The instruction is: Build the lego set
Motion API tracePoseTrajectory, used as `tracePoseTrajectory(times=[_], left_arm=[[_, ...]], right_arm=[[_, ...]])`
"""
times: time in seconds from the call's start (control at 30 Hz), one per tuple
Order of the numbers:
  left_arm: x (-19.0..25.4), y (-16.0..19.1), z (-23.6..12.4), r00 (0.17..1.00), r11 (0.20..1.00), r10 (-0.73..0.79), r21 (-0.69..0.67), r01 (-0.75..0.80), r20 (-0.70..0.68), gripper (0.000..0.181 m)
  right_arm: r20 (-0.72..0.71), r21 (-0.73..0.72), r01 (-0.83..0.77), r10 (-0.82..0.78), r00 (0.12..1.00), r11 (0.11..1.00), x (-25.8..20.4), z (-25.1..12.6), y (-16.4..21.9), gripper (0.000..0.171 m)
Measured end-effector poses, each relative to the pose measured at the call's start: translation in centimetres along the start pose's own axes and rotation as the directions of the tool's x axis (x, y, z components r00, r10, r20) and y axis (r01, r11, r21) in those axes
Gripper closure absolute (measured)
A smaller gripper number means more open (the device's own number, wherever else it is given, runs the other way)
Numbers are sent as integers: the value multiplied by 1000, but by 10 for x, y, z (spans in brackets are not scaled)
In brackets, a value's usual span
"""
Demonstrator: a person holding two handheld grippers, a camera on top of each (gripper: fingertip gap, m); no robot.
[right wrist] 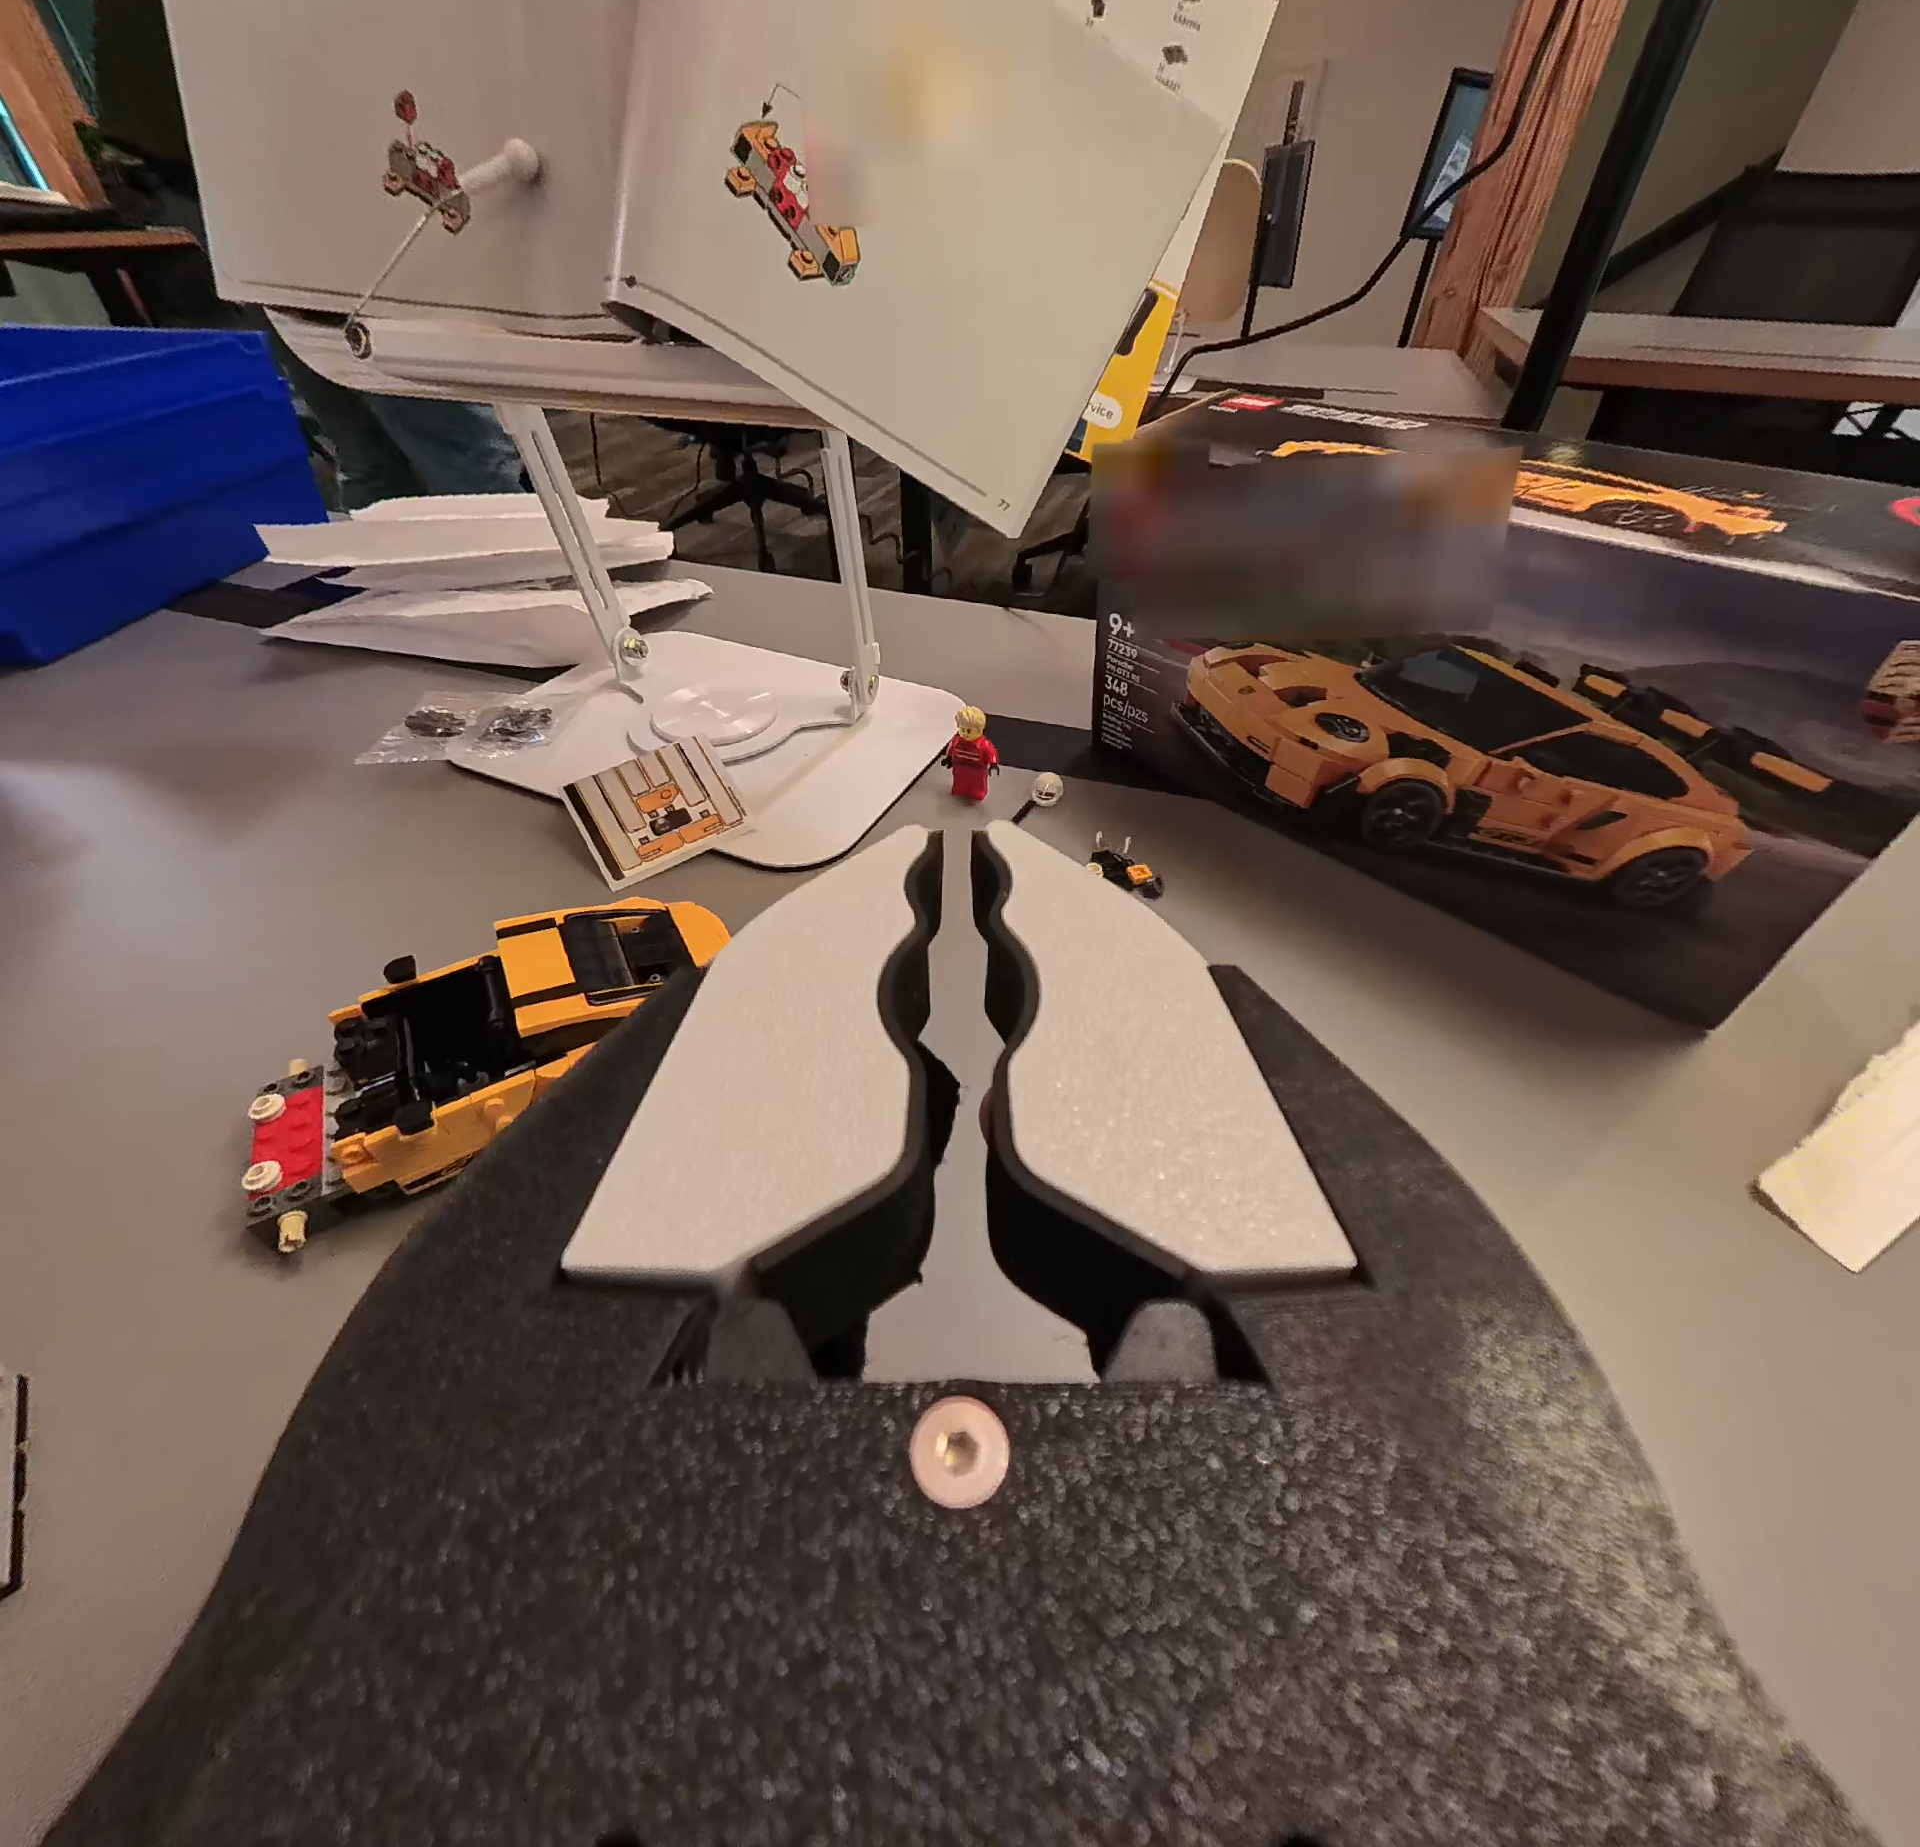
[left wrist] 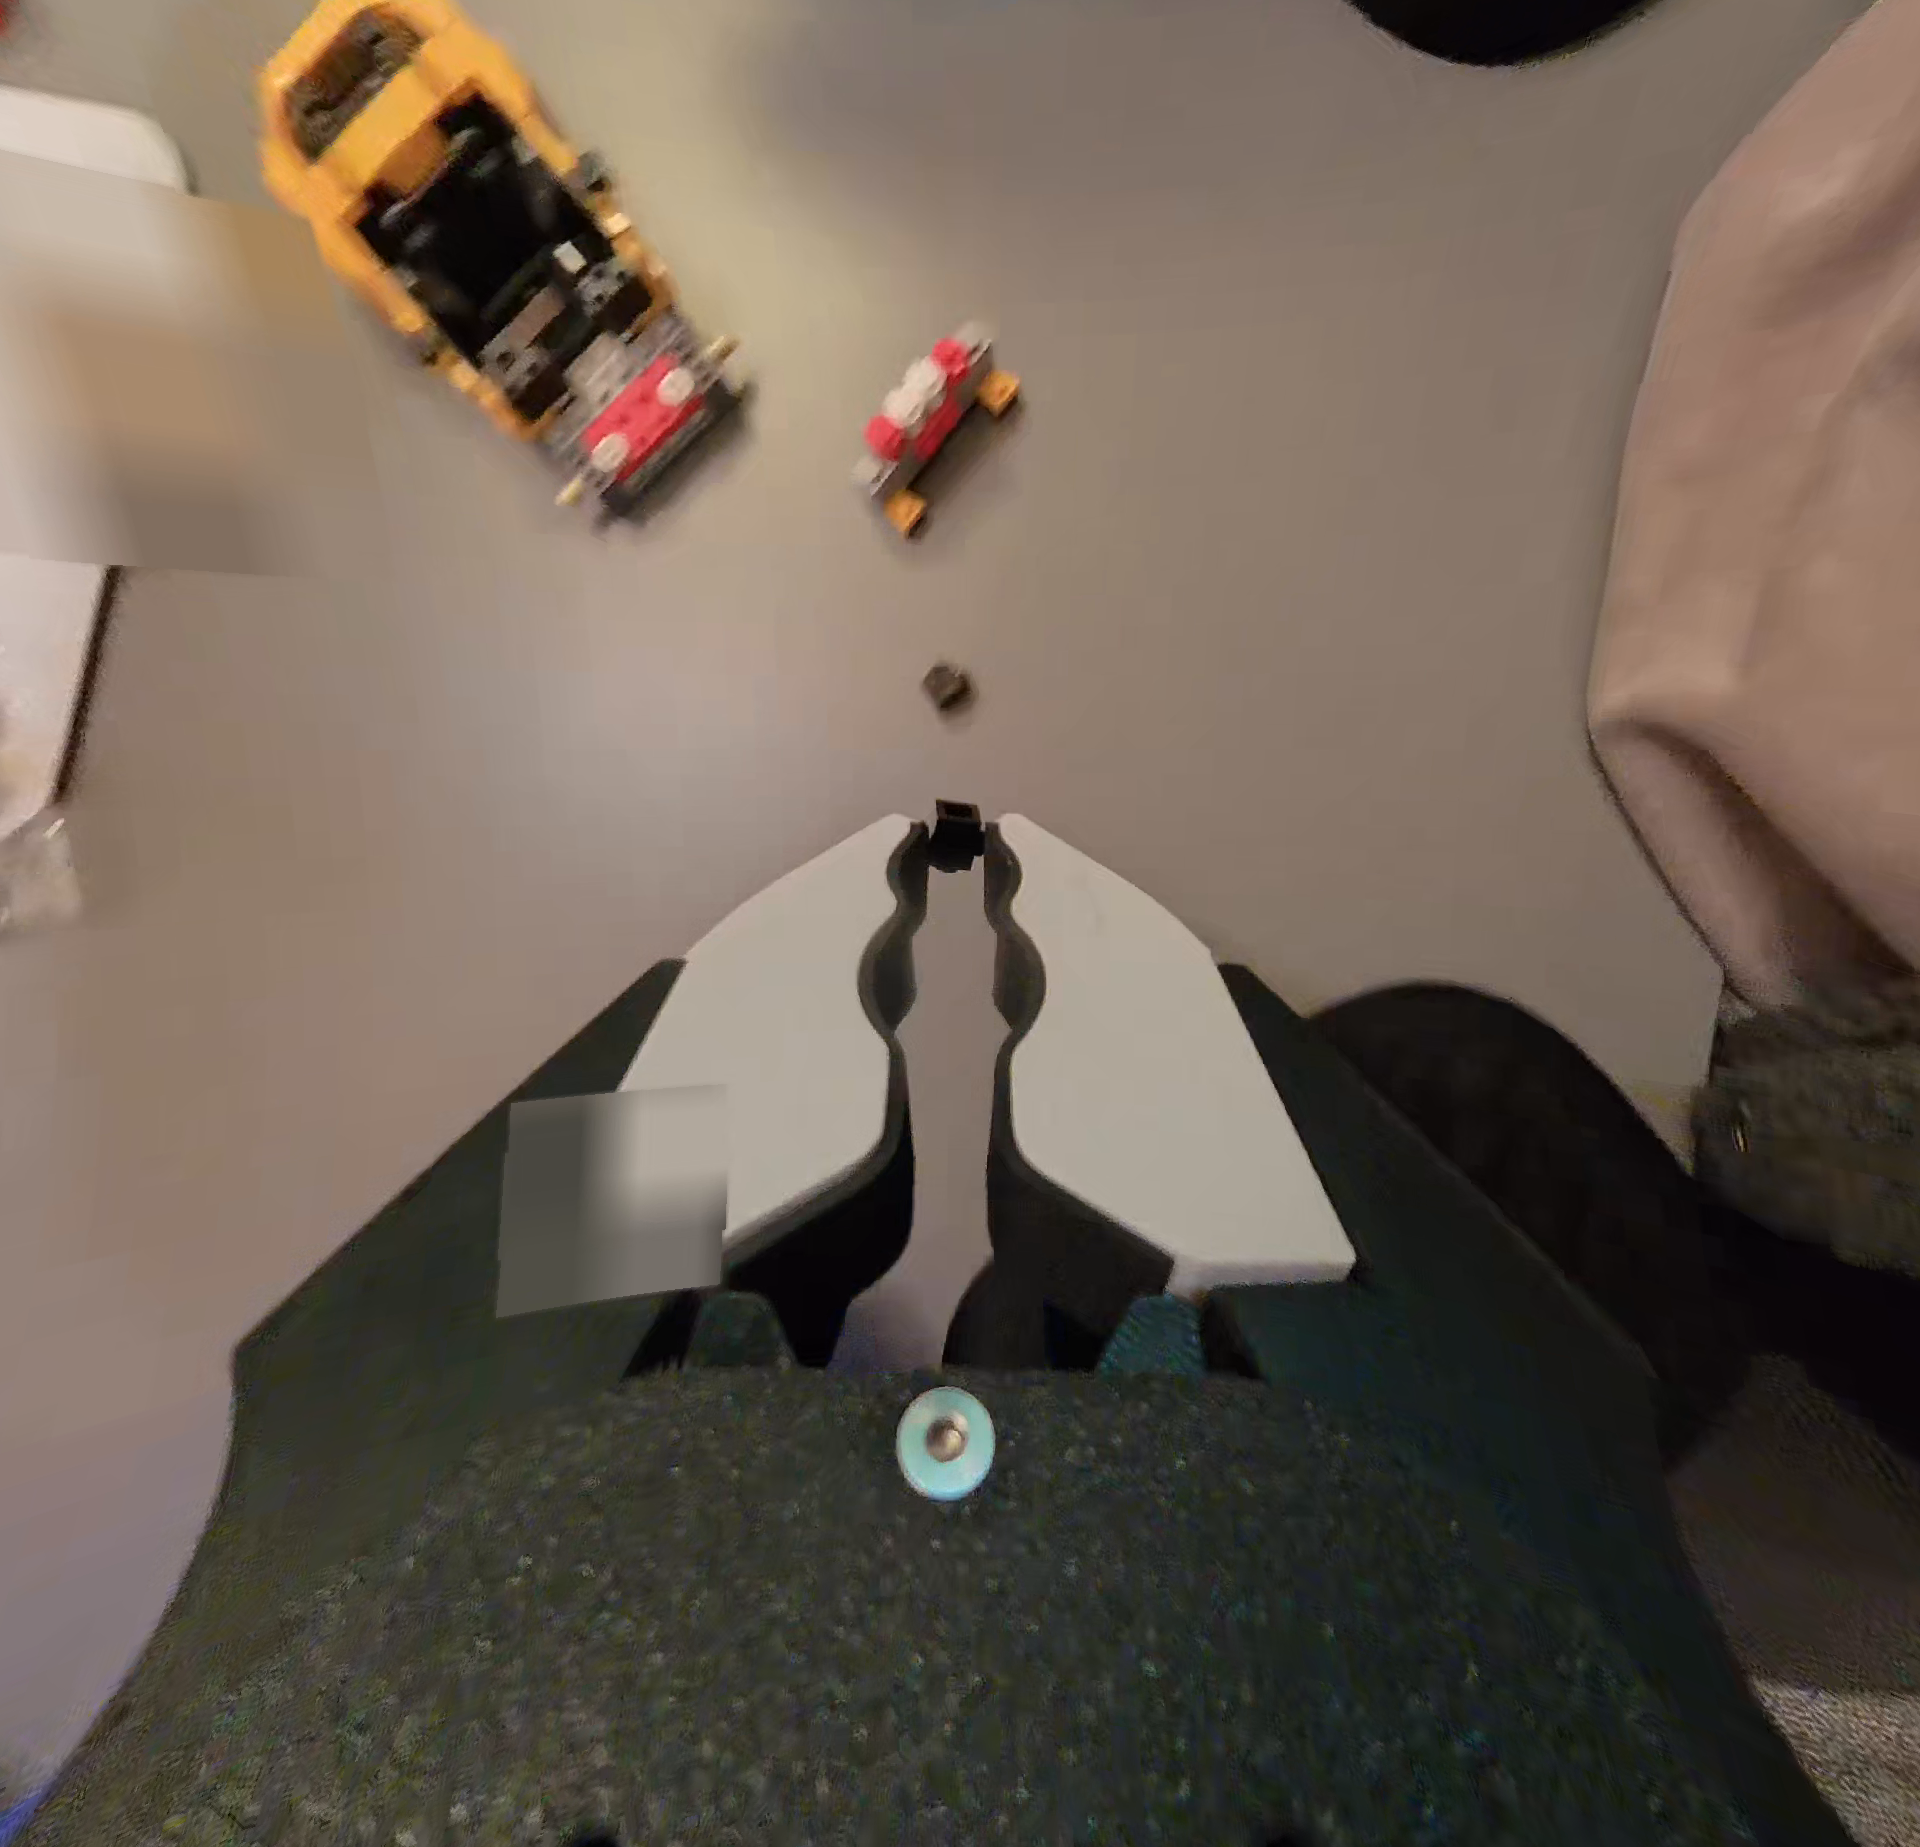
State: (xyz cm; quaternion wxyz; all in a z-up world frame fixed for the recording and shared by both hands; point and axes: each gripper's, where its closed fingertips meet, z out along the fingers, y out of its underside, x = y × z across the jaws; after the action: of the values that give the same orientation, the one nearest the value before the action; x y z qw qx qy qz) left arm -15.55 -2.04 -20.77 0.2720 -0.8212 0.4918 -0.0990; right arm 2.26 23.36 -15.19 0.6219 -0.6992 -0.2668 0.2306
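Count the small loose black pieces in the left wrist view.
2: one black piece pinched at the left gripper tips, another black piece lying on the table just ahead. Others may be hidden.

Grey table (right wrist: 156, 862) carries: half-built orange car (right wrist: 488, 1049), red-and-grey subassembly (left wrist: 935, 421), 1 loose black piece (left wrist: 947, 687), white booklet stand (right wrist: 810, 758), sticker sheet (right wrist: 655, 810), red minifigure (right wrist: 971, 753), set box (right wrist: 1507, 758), blue bin (right wrist: 125, 488), white paper bags (right wrist: 468, 582).
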Motion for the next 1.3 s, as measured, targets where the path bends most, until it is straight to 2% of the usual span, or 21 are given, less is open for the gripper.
tracePoseTrajectory(times=[0.2,0.43,0.77,0.9,1.13,1.3], left_arm=[[11,-10,58,994,992,102,-68,-104,-31,171],[12,-6,79,989,985,147,-86,-148,-14,171],[13,-15,80,997,997,73,17,-73,-24,158],[11,-21,76,999,997,50,56,-50,16,150],[8,-29,68,997,982,-70,178,62,41,139],[6,-27,65,992,975,-117,195,107,41,128]], right_arm=[[1,3,-5,5,1000,1000,0,-1,0,166],[7,-15,-8,8,1000,1000,-1,2,5,166],[14,-16,-16,16,1000,1000,-1,1,5,167],[18,-20,-20,20,1000,1000,-2,2,6,167],[19,-29,-24,25,1000,999,-2,3,9,167],[22,-25,-28,28,999,999,-3,3,8,167]])
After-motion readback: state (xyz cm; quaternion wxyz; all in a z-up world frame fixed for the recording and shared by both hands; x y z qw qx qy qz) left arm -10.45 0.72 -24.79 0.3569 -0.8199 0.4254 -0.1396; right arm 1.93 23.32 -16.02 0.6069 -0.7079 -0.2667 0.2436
